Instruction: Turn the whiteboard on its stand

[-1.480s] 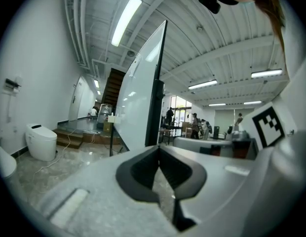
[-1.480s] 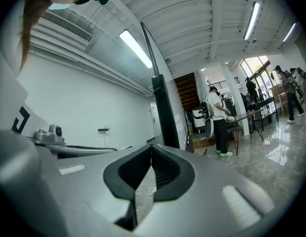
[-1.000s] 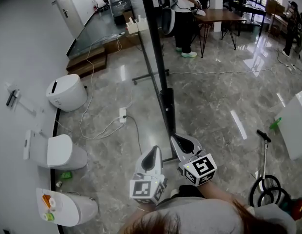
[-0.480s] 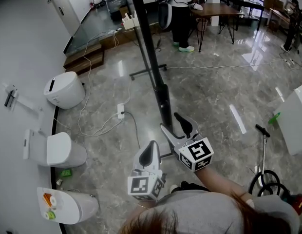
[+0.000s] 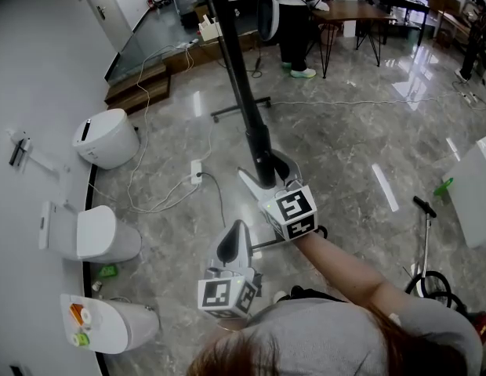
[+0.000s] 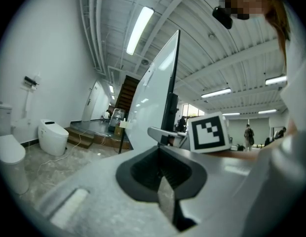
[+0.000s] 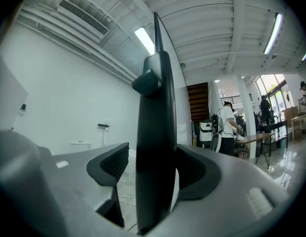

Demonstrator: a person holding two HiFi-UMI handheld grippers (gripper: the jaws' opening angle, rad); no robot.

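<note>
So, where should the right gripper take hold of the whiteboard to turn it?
On its black side frame, coming level and straight at the edge. The whiteboard stands upright and edge-on, thin enough for the jaws. The right gripper, whose jaws have just been opening, straddles that frame, not clamped.

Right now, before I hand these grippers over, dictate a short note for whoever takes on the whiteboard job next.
Right gripper: open, jaws have just been opening. The black side edge of the tall white whiteboard stands between them, not clamped.
Left gripper: shut, empty, held low and apart from the board.
Whiteboard: upright on its black floor stand, seen edge-on in the head view.
Done: right gripper lined up on the edge.
Left: probably close on the edge, then swing the board round on its stand. How far it has already turned can't be told.
</note>
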